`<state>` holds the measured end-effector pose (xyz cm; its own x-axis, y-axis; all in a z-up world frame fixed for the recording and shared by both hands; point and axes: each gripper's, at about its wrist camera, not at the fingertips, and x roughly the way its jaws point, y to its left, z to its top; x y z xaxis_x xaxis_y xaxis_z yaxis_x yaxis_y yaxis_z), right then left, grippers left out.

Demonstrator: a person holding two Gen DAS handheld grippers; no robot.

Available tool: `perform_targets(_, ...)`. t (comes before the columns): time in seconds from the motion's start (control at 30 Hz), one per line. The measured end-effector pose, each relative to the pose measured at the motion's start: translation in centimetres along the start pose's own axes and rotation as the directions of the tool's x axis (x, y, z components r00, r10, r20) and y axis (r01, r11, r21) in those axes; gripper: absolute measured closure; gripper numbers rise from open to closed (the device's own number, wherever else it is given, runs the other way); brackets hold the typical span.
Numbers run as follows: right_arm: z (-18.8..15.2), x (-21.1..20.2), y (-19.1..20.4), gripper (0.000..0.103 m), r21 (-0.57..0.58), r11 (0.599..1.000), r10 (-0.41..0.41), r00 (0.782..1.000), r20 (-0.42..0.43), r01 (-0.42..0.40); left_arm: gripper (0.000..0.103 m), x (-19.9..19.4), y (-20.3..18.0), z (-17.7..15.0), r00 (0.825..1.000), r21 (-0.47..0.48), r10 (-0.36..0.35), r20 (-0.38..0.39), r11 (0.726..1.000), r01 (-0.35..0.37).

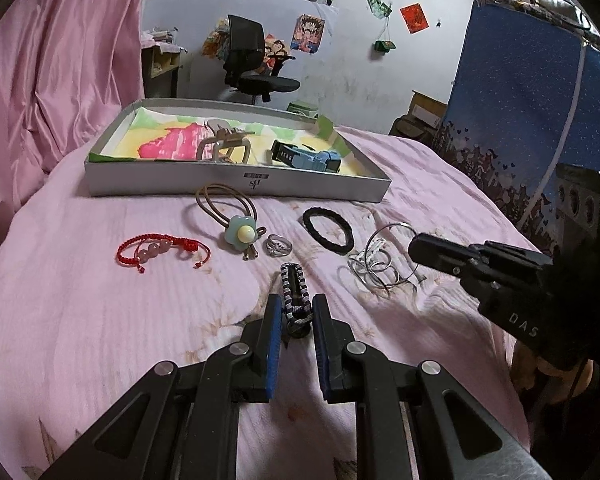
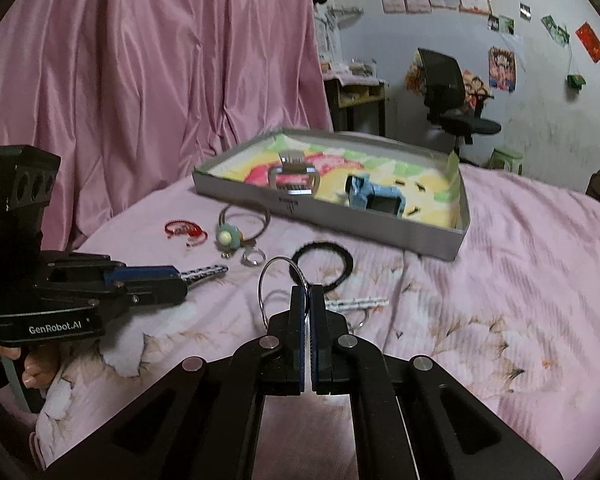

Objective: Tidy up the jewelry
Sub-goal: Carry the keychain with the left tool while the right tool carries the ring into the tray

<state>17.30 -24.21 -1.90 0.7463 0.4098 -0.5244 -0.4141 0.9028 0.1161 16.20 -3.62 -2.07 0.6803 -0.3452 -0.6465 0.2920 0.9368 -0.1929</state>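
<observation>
Your left gripper (image 1: 296, 312) has its jaws clamped on the braided bracelet (image 1: 294, 284) on the bed (image 1: 100, 320). Right gripper (image 2: 309, 296) jaws pinch a wire hoop (image 2: 278, 270) near the tray (image 2: 420, 236)

Dim, flat indoor light falls evenly over the pale pink floral bedsheet (image 1: 100, 320), casting only soft shadows beneath the black two-finger left gripper (image 1: 296, 312). Fisheye curvature bends the pink satin curtain (image 2: 160, 80) and darkens every corner. The right wrist view is smeared by motion blur ahead of the fingers; the left is sharper.
</observation>
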Motion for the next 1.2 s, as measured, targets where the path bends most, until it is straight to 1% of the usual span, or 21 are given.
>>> perform_targets(0.2, 0.7, -1.1, 0.0, 0.101, -0.004, 1.000, -0.007, 0.998, 0.065, 0.007, 0.088, -1.2, -0.4, 0.6, 0.998, -0.003, 0.003, 0.057, 1.000, -0.003)
perform_targets(0.33, 2.0, -1.3, -0.3, 0.101, -0.009, 1.000, -0.016, 0.995, 0.097, 0.017, 0.088, -1.5, -0.6, 1.6, 0.995, -0.006, 0.003, 0.098, 1.000, -0.002)
perform_targets(0.5, 4.1, -0.8, -0.8, 0.101, -0.020, 0.999, -0.023, 0.991, 0.129, 0.026, 0.088, -1.4, -0.8, 3.8, 0.988, -0.019, 0.012, 0.155, 1.000, -0.009)
perform_targets(0.67, 6.3, -0.3, -2.2, 0.101, -0.018, 0.998, -0.051, 0.985, 0.167, 0.055, 0.088, 0.0, -0.6, 6.6, 0.981, -0.051, 0.019, 0.194, 0.999, -0.009)
perform_targets(0.73, 7.1, 0.2, -2.9, 0.101, -0.013, 0.997, -0.075, 0.981, 0.178, 0.079, 0.088, 0.8, -0.5, 7.6, 0.978, -0.056, 0.026, 0.206, 0.998, -0.014)
perform_targets(0.83, 8.0, 1.3, -4.4, 0.101, 0.005, 0.993, -0.115, 0.975, 0.192, 0.116, 0.088, 2.3, -0.4, 9.0, 0.977, -0.059, 0.036, 0.210, 0.998, -0.023)
perform_targets(1.0, 8.8, 3.1, -6.2, 0.101, 0.037, 0.982, -0.188, 0.961, 0.203, 0.184, 0.088, 5.3, 0.0, 10.6, 0.981, -0.073, 0.057, 0.186, 0.996, -0.044)
perform_targets(1.2, 8.6, 5.4, -7.9, 0.101, 0.071, 0.965, -0.259, 0.950, 0.173, 0.251, 0.088, 8.3, 0.4, 11.5, 0.987, -0.103, 0.082, 0.139, 0.992, -0.068)
